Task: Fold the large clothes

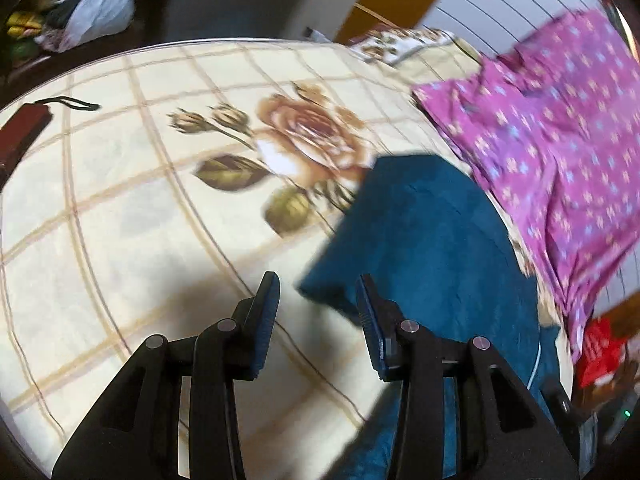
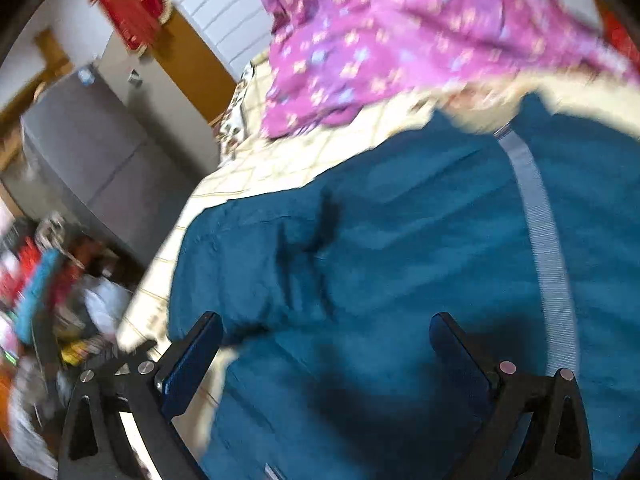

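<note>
Teal garment lengthwise toward purple cloth

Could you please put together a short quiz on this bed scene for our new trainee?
1. True or false: the left gripper has the teal garment clamped between its jaws.
2. Which lies farther from the grippers on the bedspread? A. the purple flowered garment B. the teal garment
3. Fill in: the light strip running across the teal garment, seen from the right gripper, is coloured ____.

Key
1. False: the jaws stand apart with nothing between them.
2. A
3. Grey
</note>
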Motion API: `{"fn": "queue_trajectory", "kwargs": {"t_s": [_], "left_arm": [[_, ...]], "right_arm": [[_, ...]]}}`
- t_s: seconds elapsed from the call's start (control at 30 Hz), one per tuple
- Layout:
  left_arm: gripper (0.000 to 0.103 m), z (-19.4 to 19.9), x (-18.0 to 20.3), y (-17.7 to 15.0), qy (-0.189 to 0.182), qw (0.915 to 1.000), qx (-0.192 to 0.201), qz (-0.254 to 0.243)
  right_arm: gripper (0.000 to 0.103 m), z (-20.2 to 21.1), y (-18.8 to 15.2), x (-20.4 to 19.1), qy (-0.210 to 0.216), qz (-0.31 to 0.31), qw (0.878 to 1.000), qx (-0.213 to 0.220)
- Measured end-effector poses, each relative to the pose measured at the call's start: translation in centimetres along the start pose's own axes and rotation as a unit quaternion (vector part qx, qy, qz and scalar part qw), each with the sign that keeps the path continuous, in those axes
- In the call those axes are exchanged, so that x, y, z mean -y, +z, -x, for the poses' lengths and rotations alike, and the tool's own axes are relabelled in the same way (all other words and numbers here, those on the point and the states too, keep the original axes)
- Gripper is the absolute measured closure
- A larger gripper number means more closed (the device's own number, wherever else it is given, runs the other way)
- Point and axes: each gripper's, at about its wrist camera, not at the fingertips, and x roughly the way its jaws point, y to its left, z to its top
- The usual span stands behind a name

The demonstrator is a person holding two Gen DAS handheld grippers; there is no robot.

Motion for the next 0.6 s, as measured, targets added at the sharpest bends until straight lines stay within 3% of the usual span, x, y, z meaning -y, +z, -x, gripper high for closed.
{"fn": "queue_trajectory", "kwargs": {"t_s": [0.07,0.13,0.2,0.3,0.37,0.4,0.43,0.47,0.6], "left_arm": [[0.065,0.3,-1.0,1.1,0.008,0.9998,0.013,0.013],[0.065,0.5,-1.8,1.7,0.011,0.9994,0.020,0.025],[0.065,0.6,-2.1,2.0,0.014,0.9991,0.025,0.031],[0.065,0.3,-1.8,1.9,0.011,0.9995,0.017,0.024],[0.065,-0.1,-1.2,1.8,0.014,0.9998,0.008,0.009],[0.065,-0.2,-1.0,1.7,0.015,0.9999,0.006,0.005],[0.065,-0.4,-0.9,1.5,0.015,0.9999,0.002,0.003],[0.065,-0.5,-0.8,1.5,0.016,0.9999,-0.001,0.003],[0.065,-0.7,-0.7,1.2,0.020,0.9998,-0.002,0.008]], "right_arm": [[0.000,-3.6,0.6,0.4,0.042,-0.035,0.998,-0.028],[0.000,-6.5,0.8,0.9,0.058,-0.071,0.995,-0.045],[0.000,-7.6,1.1,1.1,0.073,-0.085,0.993,-0.032],[0.000,-8.4,1.5,0.8,0.144,-0.101,0.984,-0.036],[0.014,-9.1,1.7,0.4,0.189,-0.099,0.976,-0.045],[0.026,-9.4,1.7,0.3,0.198,-0.099,0.974,-0.047],[0.038,-9.5,1.6,0.2,0.201,-0.099,0.974,-0.045],[0.041,-9.6,1.4,0.0,0.206,-0.098,0.972,-0.049],[0.074,-8.5,0.5,-1.4,0.194,-0.051,0.979,-0.042]]}}
